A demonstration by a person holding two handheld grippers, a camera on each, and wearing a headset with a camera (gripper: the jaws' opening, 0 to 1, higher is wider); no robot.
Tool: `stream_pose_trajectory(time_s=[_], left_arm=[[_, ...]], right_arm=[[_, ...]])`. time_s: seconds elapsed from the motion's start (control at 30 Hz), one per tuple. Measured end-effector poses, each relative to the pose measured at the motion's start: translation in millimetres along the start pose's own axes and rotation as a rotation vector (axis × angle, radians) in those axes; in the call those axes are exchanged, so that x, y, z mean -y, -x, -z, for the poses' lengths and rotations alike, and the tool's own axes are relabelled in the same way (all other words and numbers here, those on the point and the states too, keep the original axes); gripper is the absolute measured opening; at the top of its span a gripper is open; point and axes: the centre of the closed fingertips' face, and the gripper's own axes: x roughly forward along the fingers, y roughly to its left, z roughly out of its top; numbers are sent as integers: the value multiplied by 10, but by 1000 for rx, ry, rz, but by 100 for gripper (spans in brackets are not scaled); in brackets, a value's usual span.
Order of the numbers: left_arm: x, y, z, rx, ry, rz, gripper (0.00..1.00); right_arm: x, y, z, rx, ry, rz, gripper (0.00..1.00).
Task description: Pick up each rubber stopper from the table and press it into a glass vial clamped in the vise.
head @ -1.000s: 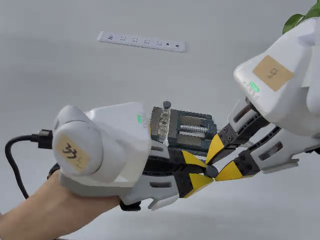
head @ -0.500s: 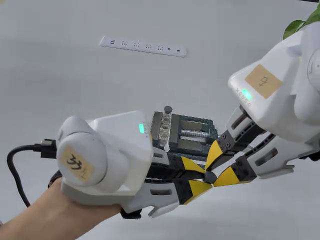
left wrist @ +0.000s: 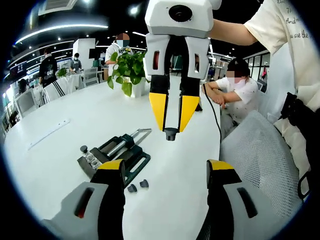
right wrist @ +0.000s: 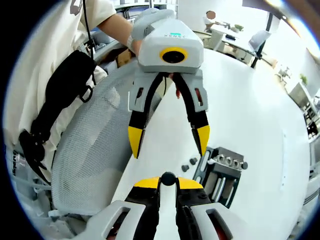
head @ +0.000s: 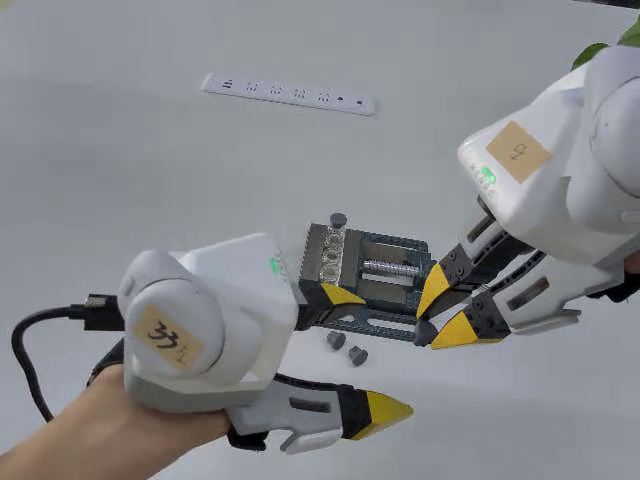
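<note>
Two jaws of the left gripper (head: 378, 352) stand wide apart, nearest. Loose stoppers (head: 336, 340) lie on the table (head: 150, 180) just in front of the vise (head: 390, 285). Right gripper (head: 425, 333) is clamped on a third stopper (right wrist: 168, 178) beside the vise, which holds vials (head: 328, 255).

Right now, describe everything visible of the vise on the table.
The vise is small, dark blue-green, with metal-looking jaw plates and a bright threaded screw along its middle. It sits flat on the white table, closed on a row of upright clear glass vials; the farthest carries a dark stopper. The left claw has its upper tip overlapping the vise's near edge in the head view; contact cannot be told.
</note>
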Motion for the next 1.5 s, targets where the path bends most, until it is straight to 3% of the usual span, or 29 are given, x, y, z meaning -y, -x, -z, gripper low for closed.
stream_pose_trajectory(time_s=[0.17, 0.37, 0.73, 0.87, 1.23, 1.5], left_arm=[[-145, 25, 116, -25, 36, -68, 85], [-316, 101, 201, -25, 72, -133, 99], [-645, 297, 337, -9, 134, -224, 99], [-717, 350, 403, -7, 149, -251, 99], [-828, 455, 541, -5, 182, -300, 99], [-905, 503, 586, -2, 199, -330, 99]], right_arm=[[52, -11, 15, -12, 0, 0, 6], [154, -6, 1, -12, -1, 10, 6], [543, -21, 1, -10, -3, 45, 5], [725, -41, 20, -23, 8, 54, 5], [1174, -141, 40, -85, 59, 61, 5], [1334, -230, 29, -131, 117, 41, 5]])
